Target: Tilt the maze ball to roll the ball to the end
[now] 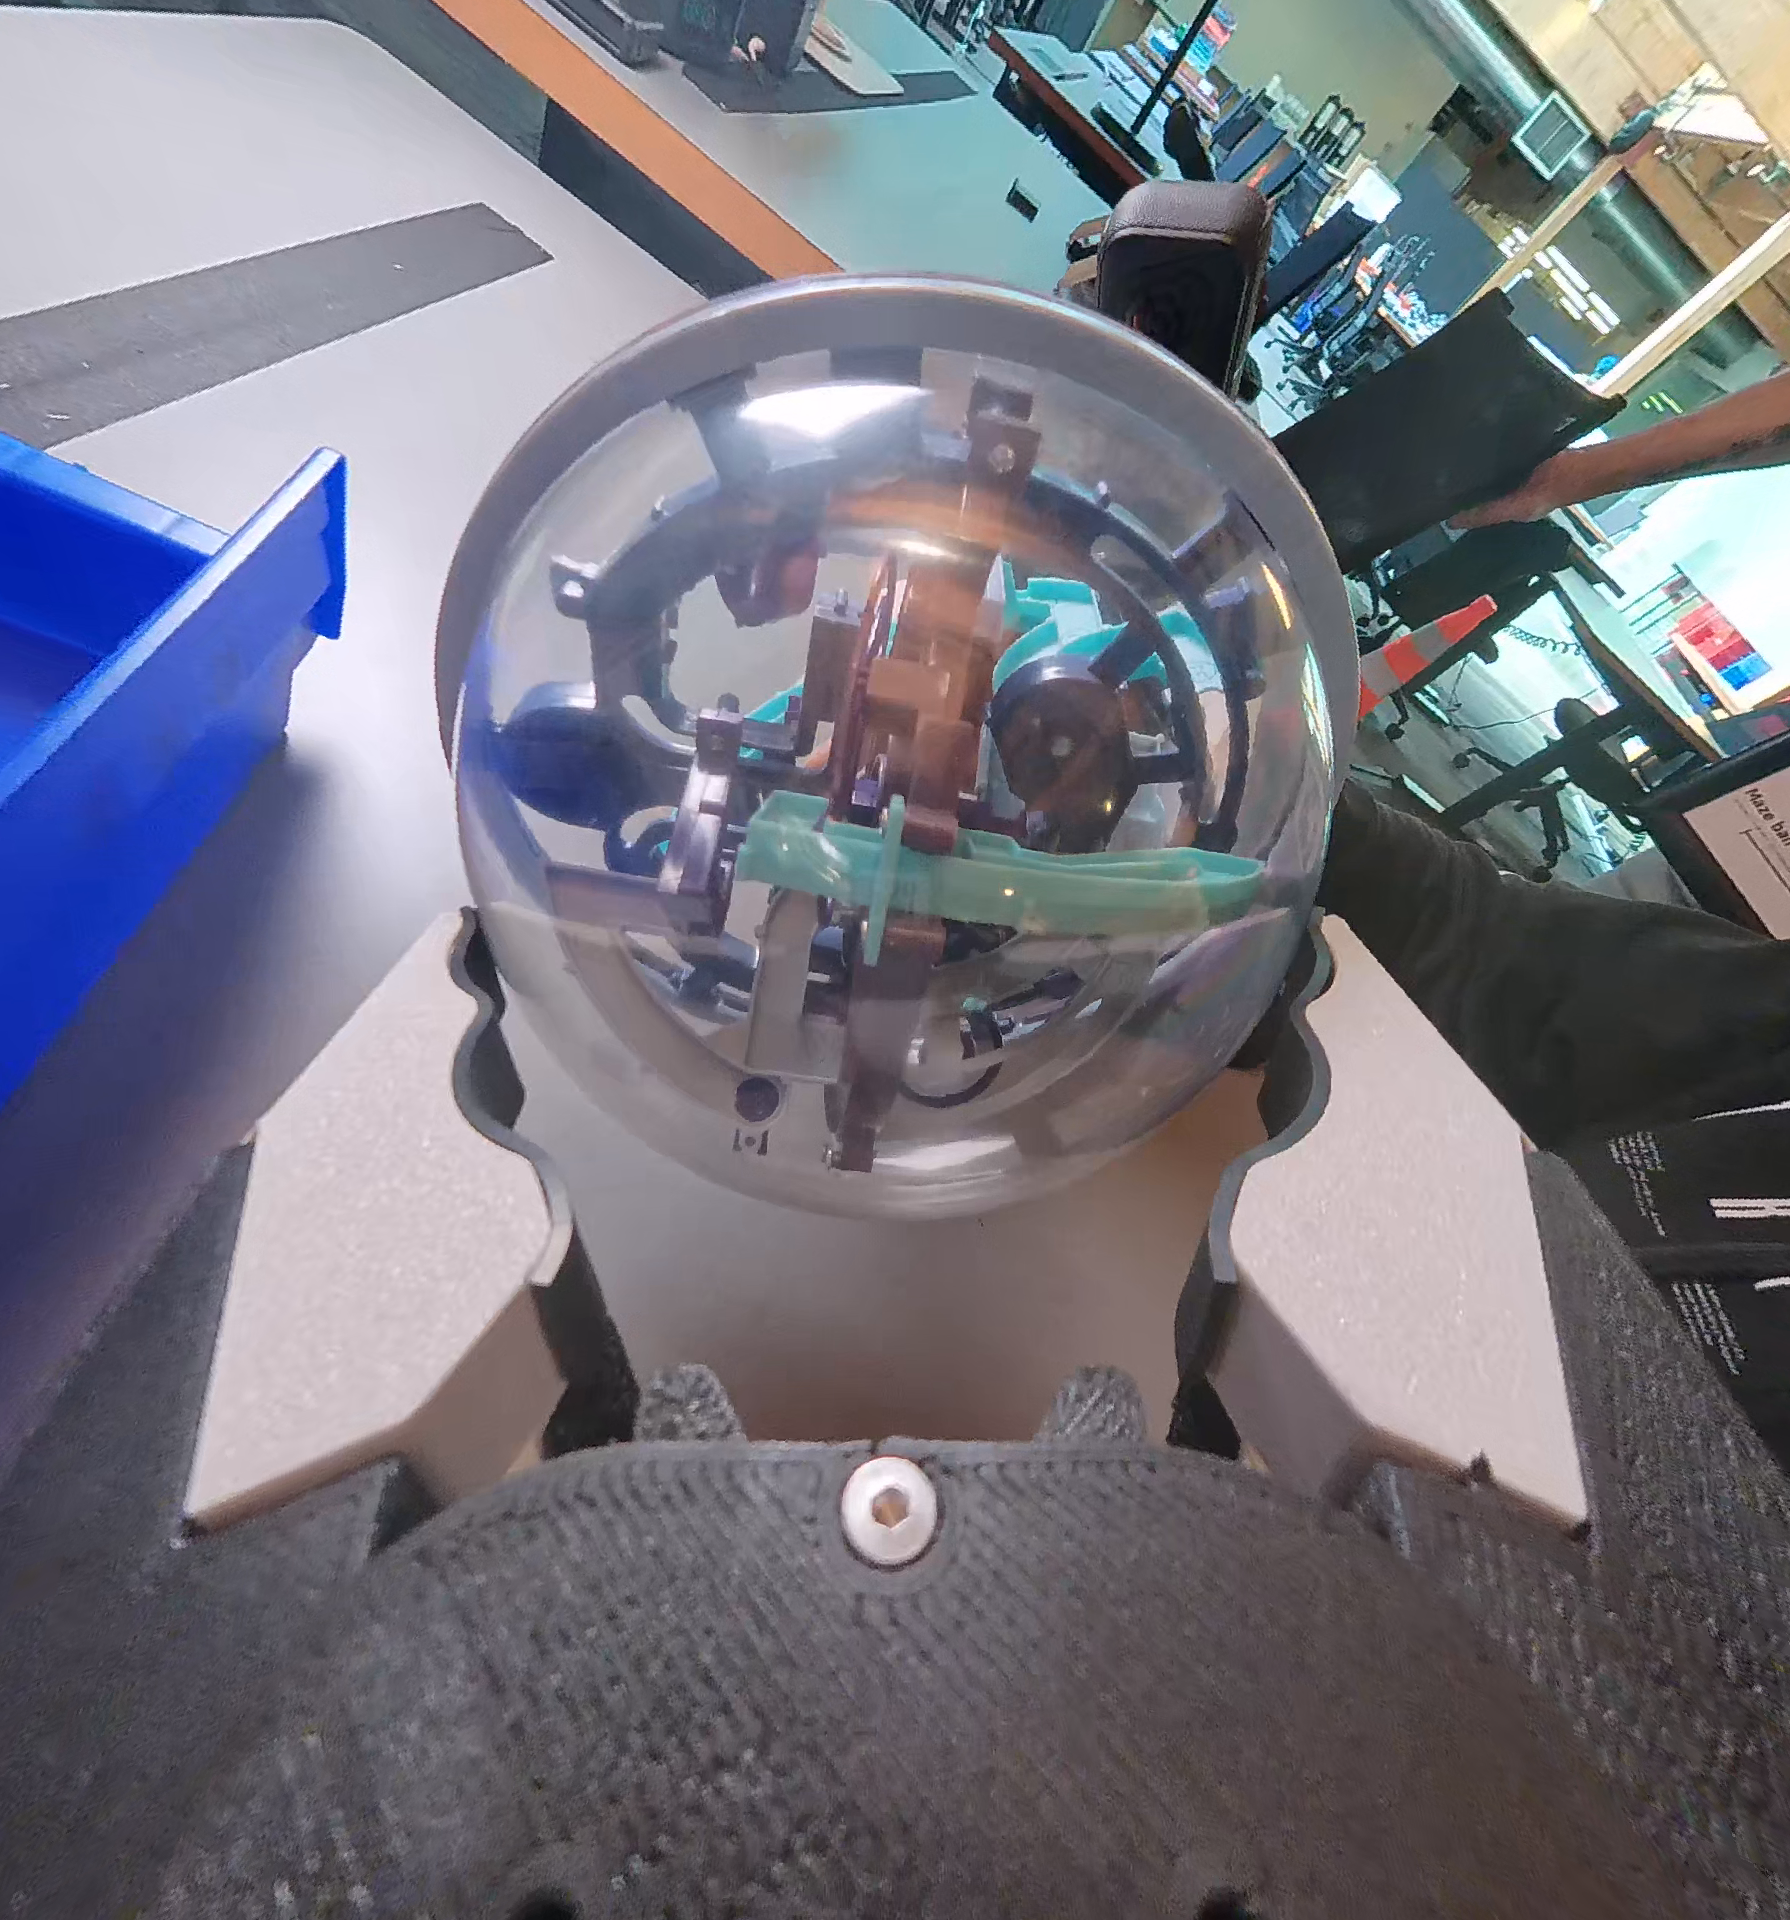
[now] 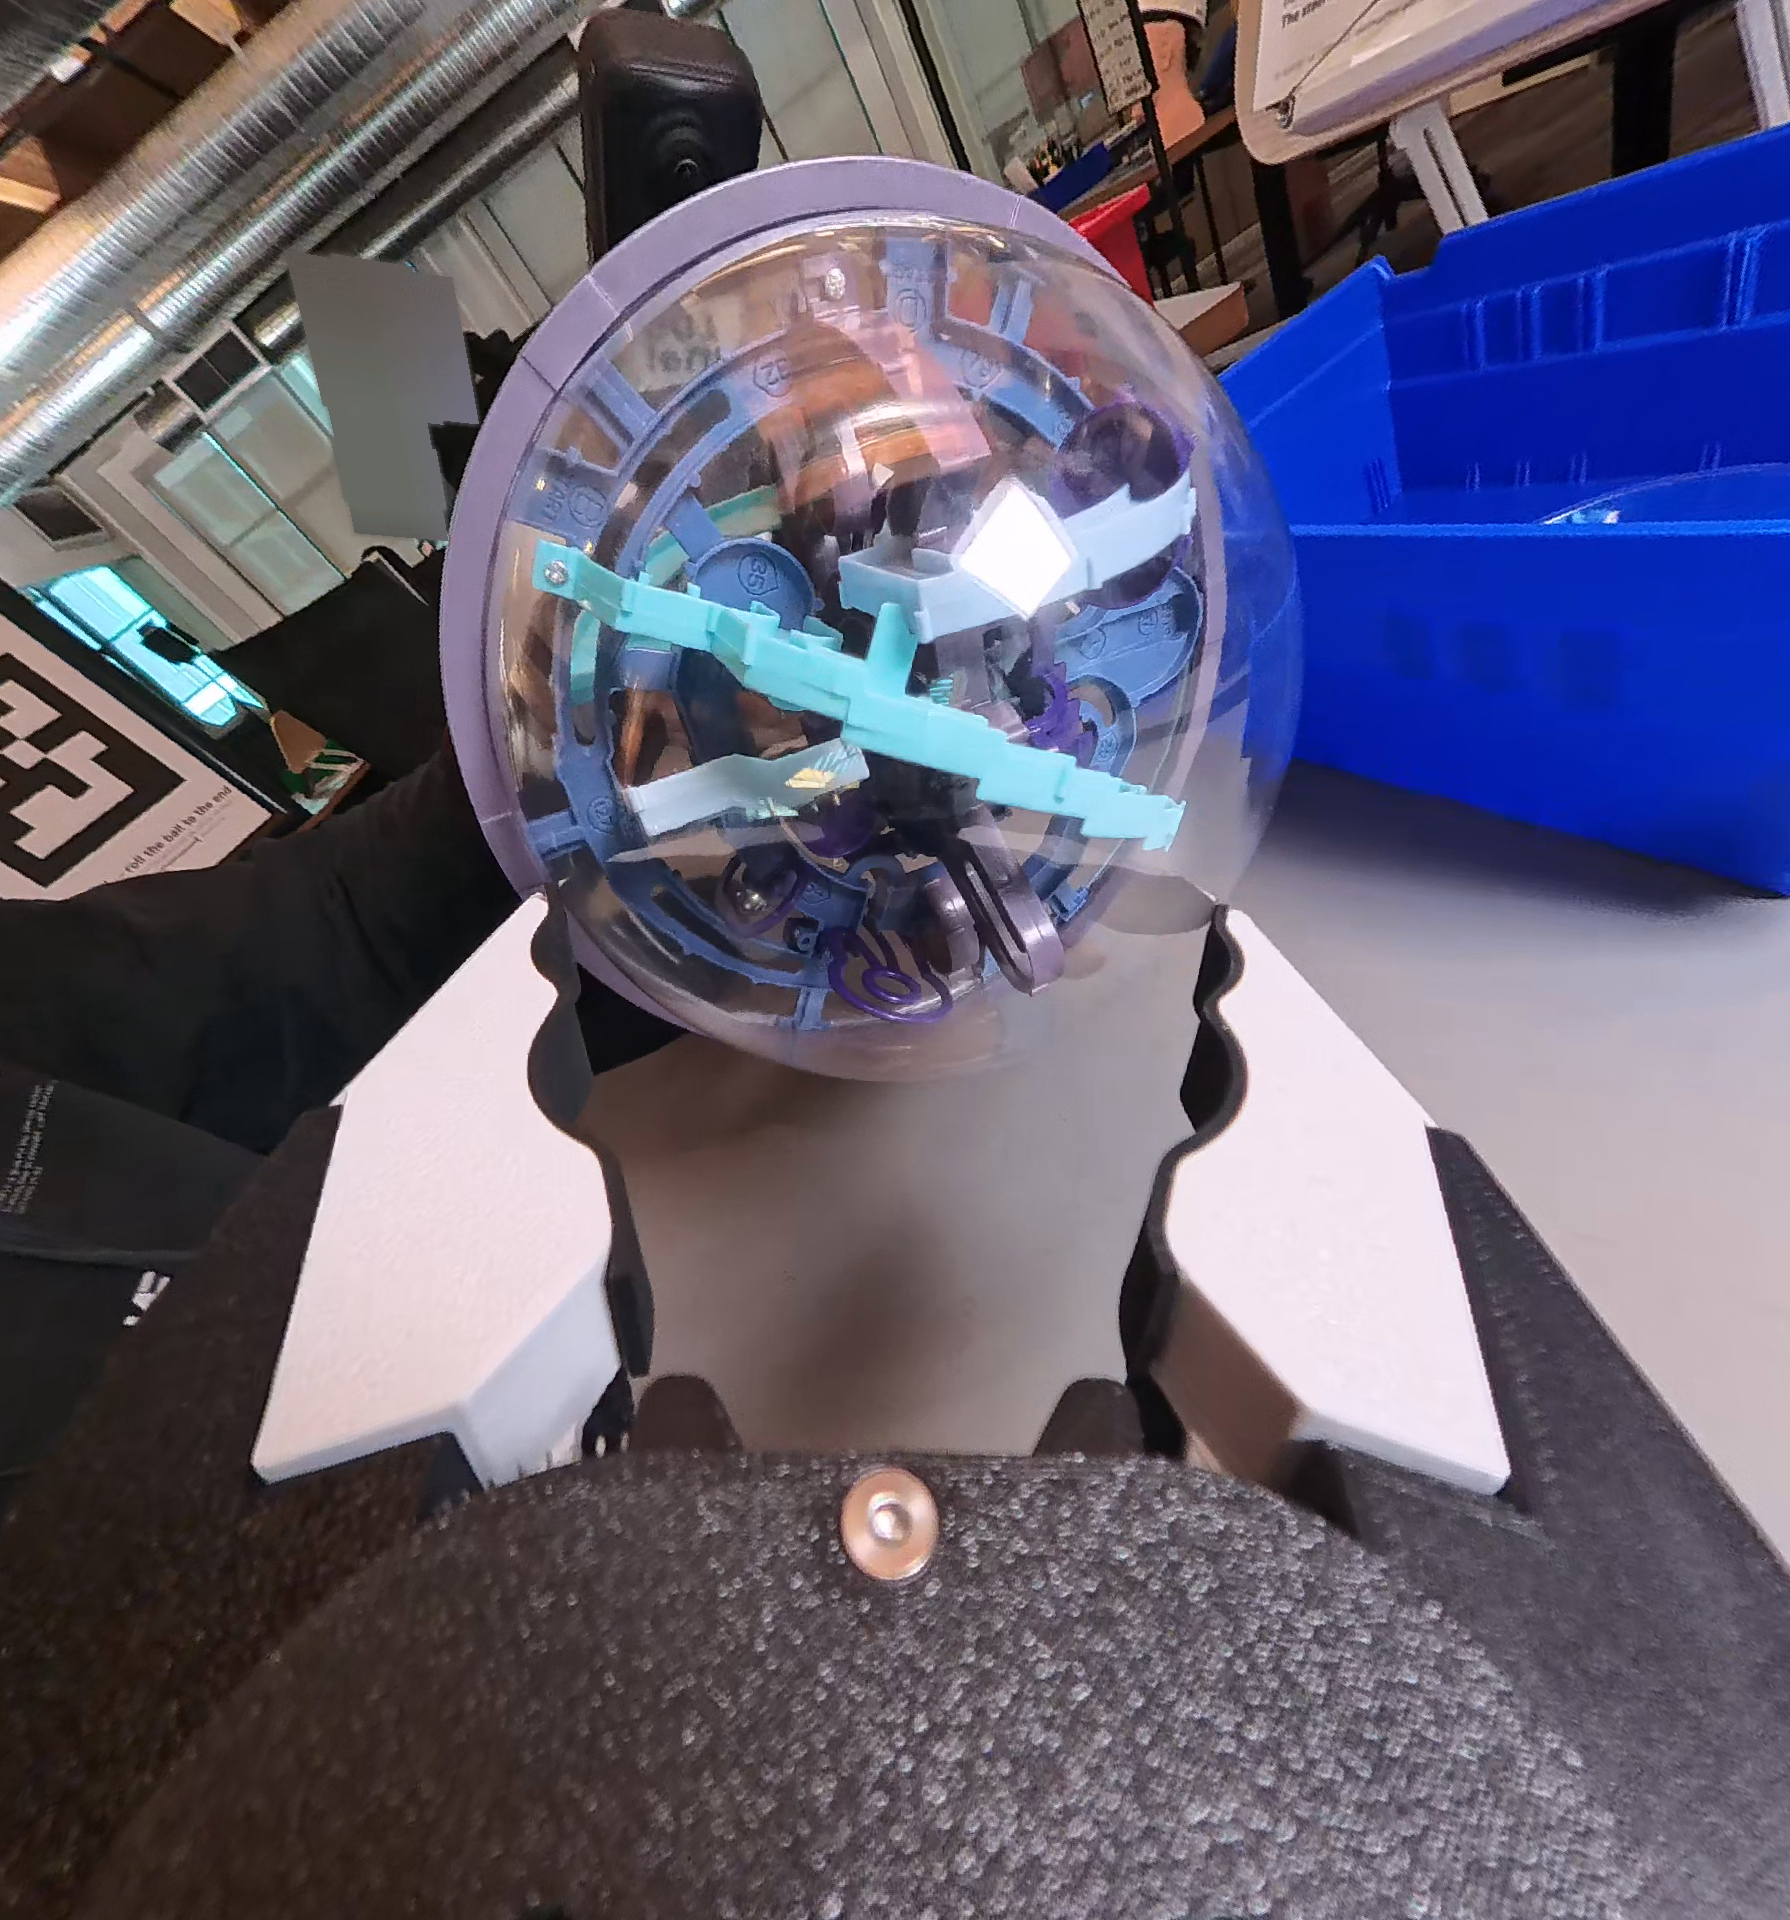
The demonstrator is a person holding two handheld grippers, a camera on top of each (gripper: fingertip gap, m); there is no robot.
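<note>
Grey surface (image 1: 195,208) carries a blue bin (image 1: 91,727), which sits just beside the maze ball (image 1: 891,769); the clear sphere with a grey equatorial band is held up off the surface. Left gripper (image 1: 891,997) fingers (image 1: 475,997) are spread wide, pinching the sphere's lower flanks; right gripper (image 2: 886,966) fingers (image 2: 558,966) likewise clamp the opposite half. Small steel ball (image 2: 749,902) lies low in the blue track.

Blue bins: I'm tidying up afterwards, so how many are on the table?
1 in each view, probably the same bin: left of the maze ball in the left wrist view, right of it in the right. Others may be hidden.
</note>
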